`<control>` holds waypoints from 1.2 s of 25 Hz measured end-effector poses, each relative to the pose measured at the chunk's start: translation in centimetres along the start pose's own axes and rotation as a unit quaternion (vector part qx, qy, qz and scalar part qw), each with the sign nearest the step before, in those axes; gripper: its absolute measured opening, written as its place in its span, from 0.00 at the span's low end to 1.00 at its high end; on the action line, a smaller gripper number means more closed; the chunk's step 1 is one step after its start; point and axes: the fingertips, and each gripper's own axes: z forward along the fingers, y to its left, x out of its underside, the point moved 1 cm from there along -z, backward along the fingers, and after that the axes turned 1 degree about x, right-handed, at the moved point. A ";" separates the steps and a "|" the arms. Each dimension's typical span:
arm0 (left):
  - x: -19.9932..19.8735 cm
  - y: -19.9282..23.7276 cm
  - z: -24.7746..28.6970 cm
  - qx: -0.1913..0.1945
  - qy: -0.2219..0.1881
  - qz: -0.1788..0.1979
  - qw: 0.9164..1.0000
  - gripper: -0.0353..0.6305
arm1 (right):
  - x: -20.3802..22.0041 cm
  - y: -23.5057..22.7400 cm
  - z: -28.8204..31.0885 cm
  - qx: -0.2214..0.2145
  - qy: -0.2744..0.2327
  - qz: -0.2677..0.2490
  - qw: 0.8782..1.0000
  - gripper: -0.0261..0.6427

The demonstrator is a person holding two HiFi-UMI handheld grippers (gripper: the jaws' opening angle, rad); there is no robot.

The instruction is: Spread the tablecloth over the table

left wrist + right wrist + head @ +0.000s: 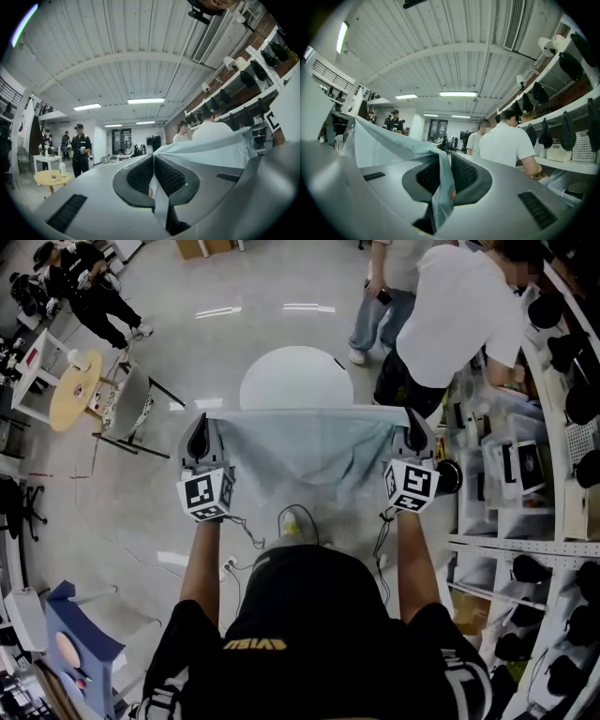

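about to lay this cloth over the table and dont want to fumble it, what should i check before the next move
1. Left gripper shut on its corner of the tablecloth: ok.
2. Right gripper shut on the other corner: ok.
3. Top edge stretched straight between the two grippers: ok.
4. Round table directly ahead of the cloth: ok.
5. Space at the table's far right: not ok, a person in a white shirt stands close.
6. Hanging lower edge free of snags: cannot tell.
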 end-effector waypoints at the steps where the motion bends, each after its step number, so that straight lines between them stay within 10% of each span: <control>1: 0.2 0.3 0.5 0.004 0.000 -0.002 1.000 0.08 | 0.0 0.2 0.5 0.006 0.002 0.001 1.000 0.09; 30: 3.1 8.5 10.9 0.065 -0.021 -0.017 0.998 0.08 | -0.9 5.9 9.6 0.074 0.040 -0.044 0.995 0.09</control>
